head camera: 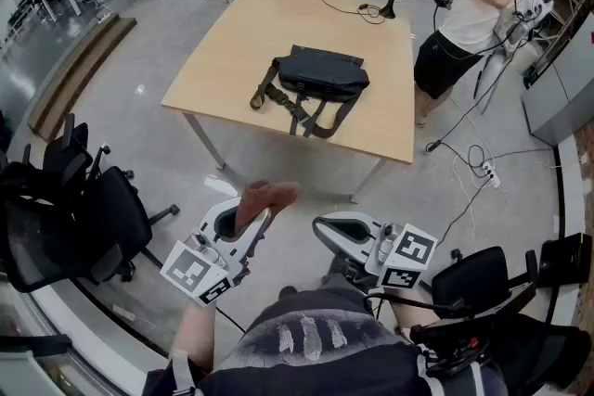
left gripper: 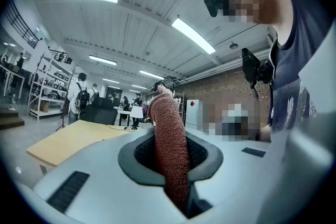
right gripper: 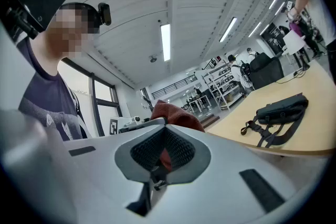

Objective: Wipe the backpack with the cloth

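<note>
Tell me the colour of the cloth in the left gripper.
Reddish brown; the cloth shows best in the left gripper view.

Left gripper (head camera: 247, 216), right gripper (head camera: 325, 225): white shells, black-white marker cubes (head camera: 197, 274); navy printed tee (head camera: 316, 343).

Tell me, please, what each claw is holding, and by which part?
The left claw grips the cloth near one end, the rest standing free; the right claw is shut and empty.
</note>
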`<state>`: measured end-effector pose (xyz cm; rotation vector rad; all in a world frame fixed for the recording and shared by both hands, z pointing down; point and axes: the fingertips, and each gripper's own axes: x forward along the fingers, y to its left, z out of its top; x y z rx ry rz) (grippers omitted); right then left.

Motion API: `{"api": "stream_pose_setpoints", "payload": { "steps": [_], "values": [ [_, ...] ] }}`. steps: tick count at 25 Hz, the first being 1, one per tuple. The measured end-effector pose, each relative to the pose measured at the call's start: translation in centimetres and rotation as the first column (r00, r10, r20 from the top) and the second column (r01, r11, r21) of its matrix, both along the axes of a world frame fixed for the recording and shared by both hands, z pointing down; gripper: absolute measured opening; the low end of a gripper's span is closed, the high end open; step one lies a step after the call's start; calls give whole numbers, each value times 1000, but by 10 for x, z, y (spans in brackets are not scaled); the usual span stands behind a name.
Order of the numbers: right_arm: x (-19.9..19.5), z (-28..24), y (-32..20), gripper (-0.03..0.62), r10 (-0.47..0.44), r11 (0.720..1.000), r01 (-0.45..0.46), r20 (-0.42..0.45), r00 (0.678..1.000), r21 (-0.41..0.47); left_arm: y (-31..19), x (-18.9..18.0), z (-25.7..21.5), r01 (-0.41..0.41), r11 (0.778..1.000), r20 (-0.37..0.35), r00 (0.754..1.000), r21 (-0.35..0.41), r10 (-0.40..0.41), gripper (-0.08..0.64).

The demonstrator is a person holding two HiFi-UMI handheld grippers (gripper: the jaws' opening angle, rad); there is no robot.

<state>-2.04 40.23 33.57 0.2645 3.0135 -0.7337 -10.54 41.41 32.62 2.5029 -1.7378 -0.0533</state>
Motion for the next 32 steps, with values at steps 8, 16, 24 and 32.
{"api": "stream_pose_setpoints", "payload": {
  "steps": [8,16,24,32],
  "values": [
    [40,-2,-115,3,-1,1000,1,-8,1000,25,-113,49,-14,-13,1000,46,999,10,13,58],
    [71,24,-188,3,-16,1000,16,-22,1000,-9,-190,86,8,-7,995,86,996,-96,16,58],
    [99,29,-243,3,-10,995,13,-33,999,101,-250,120,9,-24,993,179,983,-114,44,58],
    [95,30,-281,3,-3,967,25,-86,996,254,-296,111,15,-58,992,208,975,-110,80,58]
  ]
}}
